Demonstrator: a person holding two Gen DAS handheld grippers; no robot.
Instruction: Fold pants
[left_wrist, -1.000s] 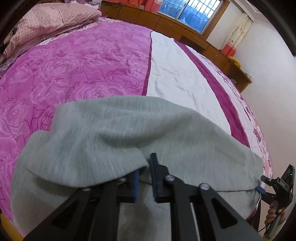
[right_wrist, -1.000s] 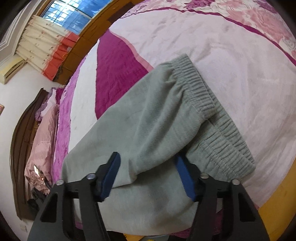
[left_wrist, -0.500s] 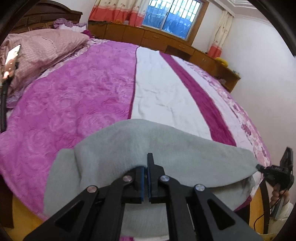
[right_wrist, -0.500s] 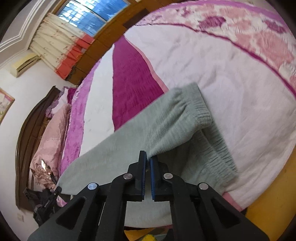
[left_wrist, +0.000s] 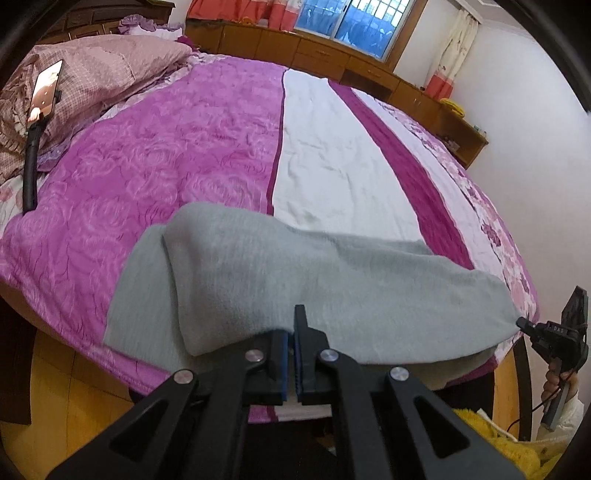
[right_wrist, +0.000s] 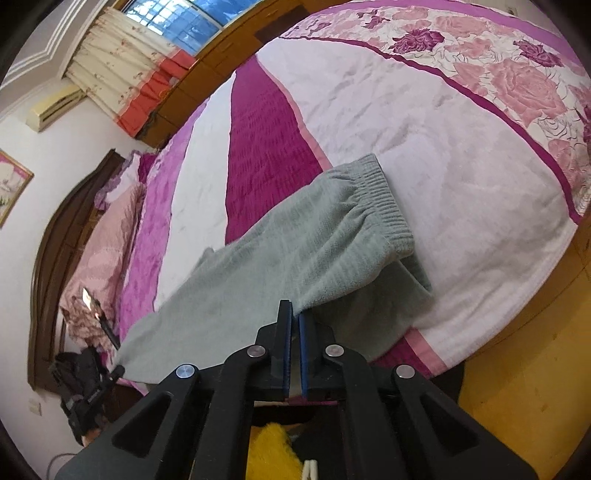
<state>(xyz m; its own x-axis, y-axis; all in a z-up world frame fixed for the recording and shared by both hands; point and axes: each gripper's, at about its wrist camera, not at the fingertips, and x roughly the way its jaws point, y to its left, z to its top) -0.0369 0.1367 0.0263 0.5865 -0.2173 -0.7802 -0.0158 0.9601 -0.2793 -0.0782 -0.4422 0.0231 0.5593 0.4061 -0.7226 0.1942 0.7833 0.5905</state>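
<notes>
Grey fleece pants lie across the near edge of the bed, with the near edge lifted. My left gripper is shut on the pants' near edge at the leg end. My right gripper is shut on the near edge close to the ribbed elastic waistband. The pants stretch between the two grippers. The right gripper also shows in the left wrist view, at the pants' far right corner. The left gripper shows in the right wrist view at the lower left.
The bed has a purple, white and floral striped cover. A pink pillow and a phone on a stand are at the head end. Wooden cabinets run under the window. Yellow floor borders the bed.
Both grippers have closed on the pants' near edge and pulled back and up, away from the bed. The pants have slid toward the bed's near edge and are stretched between the grippers.
</notes>
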